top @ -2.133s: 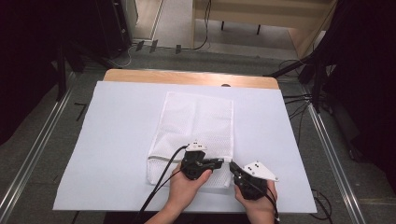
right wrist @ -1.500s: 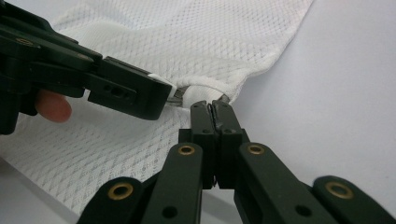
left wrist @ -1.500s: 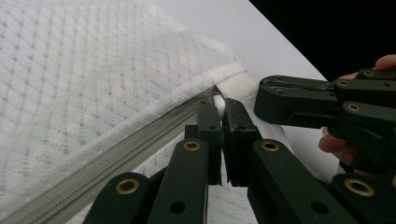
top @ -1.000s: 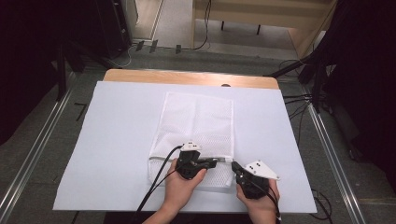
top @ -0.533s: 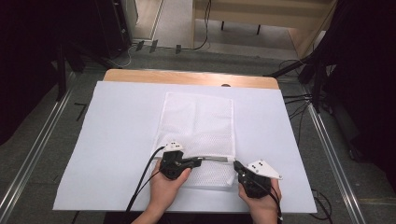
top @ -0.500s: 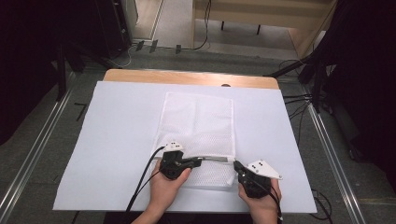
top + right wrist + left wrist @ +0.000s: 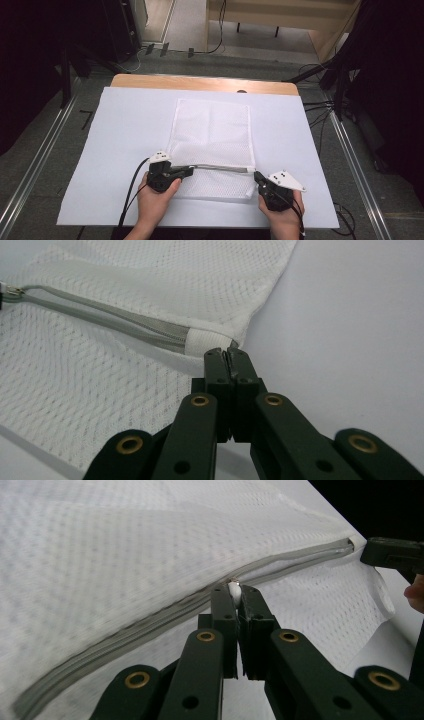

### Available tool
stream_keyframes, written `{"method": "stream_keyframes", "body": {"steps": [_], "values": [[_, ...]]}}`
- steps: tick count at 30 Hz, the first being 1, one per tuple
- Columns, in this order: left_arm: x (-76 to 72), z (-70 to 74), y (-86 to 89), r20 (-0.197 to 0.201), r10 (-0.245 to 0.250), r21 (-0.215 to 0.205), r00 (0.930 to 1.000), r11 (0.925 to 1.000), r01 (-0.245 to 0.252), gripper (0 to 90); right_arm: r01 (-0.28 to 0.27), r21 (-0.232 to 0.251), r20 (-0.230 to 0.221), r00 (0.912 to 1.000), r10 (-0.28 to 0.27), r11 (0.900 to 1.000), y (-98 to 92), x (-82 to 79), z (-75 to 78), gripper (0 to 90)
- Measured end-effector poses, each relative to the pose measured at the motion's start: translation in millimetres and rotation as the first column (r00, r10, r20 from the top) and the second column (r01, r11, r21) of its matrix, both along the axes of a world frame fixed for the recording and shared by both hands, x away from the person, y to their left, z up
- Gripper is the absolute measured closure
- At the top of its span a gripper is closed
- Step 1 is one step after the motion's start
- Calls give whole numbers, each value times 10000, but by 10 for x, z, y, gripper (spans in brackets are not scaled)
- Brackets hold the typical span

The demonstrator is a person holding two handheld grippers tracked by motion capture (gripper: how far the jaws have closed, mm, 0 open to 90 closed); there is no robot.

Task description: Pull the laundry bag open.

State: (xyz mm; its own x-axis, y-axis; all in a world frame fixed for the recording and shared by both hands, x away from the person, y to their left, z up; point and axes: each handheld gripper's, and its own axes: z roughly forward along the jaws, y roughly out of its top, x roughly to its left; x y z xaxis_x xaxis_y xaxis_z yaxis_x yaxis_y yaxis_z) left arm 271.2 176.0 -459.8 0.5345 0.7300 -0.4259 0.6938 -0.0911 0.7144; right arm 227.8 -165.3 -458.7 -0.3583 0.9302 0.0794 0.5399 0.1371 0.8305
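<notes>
A white mesh bag (image 7: 212,130) lies flat on the white sheet, with a grey zipper (image 7: 220,168) running across its near part. My left gripper (image 7: 190,171) is shut on the small white zipper pull (image 7: 234,591), which is pinched between its jaw tips (image 7: 235,587). My right gripper (image 7: 257,176) is shut on the bag's right edge, beside the white tab at the zipper's end (image 7: 202,340). In the right gripper view its jaws (image 7: 227,354) meet at that tab, and the zipper (image 7: 125,320) runs off to the upper left.
A white sheet (image 7: 125,125) covers the wooden table (image 7: 200,82). Cables lie on the floor beyond the table and at its right. A black cable (image 7: 131,187) trails from the left gripper towards the near edge.
My left gripper has slid to the left along the zipper with the pull in its jaws. The right gripper has stayed at the bag's right edge.
</notes>
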Motion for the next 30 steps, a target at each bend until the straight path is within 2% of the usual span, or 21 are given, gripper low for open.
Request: {"method": "stream_keyframes", "body": {"steps": [8,9,11,16,18,19,24,30], "values": [[-37,6,234,51,274,-3,9996,9996,-274,881,19,-69,-9,10000,-19,10000,0,10,-8,900],[-49,7,259,111,332,161,9994,9993,-334,881,-32,-7,-21,10000,32,10000,-1,10,-10,900],[-64,15,314,137,389,234,9991,9990,-392,881,-10,-150,-19,10000,9,9999,14,5,-14,900],[-89,30,489,168,740,296,9971,9968,-744,881,187,-186,-26,9998,-188,9997,-15,14,-14,900],[-115,16,590,114,835,287,9964,9961,-838,882,334,-50,-73,9994,-334,9994,-66,23,-16,900],[-125,12,613,132,852,390,9963,9956,-857,881,310,-64,-90,9995,-310,9995,-75,23,-16,900],[-148,3,707,135,951,332,9954,9949,-955,881,322,-56,-70,9995,-323,9995,-75,32,-7,900],[-172,-1,728,154,917,441,9957,9948,-923,881,308,-60,-154,9994,-309,9995,-61,35,-26,900]]}}
